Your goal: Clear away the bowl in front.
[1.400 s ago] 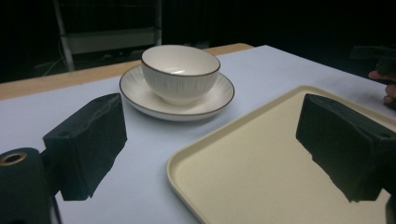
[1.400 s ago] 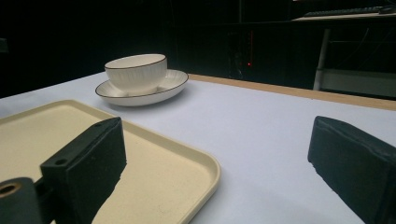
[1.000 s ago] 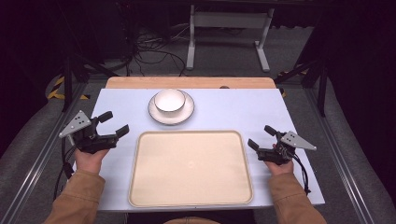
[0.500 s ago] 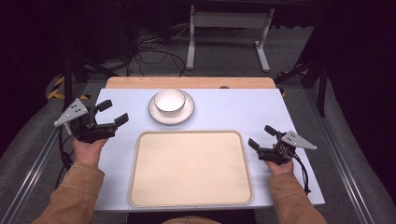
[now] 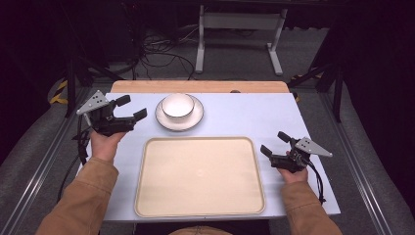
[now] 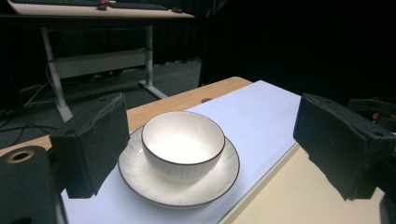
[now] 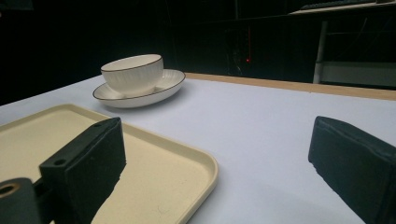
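Left gripper (image 5: 128, 108), jaws apart, I aim at the bowl (image 5: 177, 105) on its saucer (image 5: 194, 119), lining up a grab.

Tan sleeves (image 5: 80, 196) — black grippers, grey plates (image 5: 93, 102).

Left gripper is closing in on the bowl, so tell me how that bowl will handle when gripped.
The bowl looks glazed and glossy, so likely slippery and breakable. It sits loose on the saucer, so a push may slide it. Rigid walls and a wide mouth probably suit a rim pinch by the left gripper.
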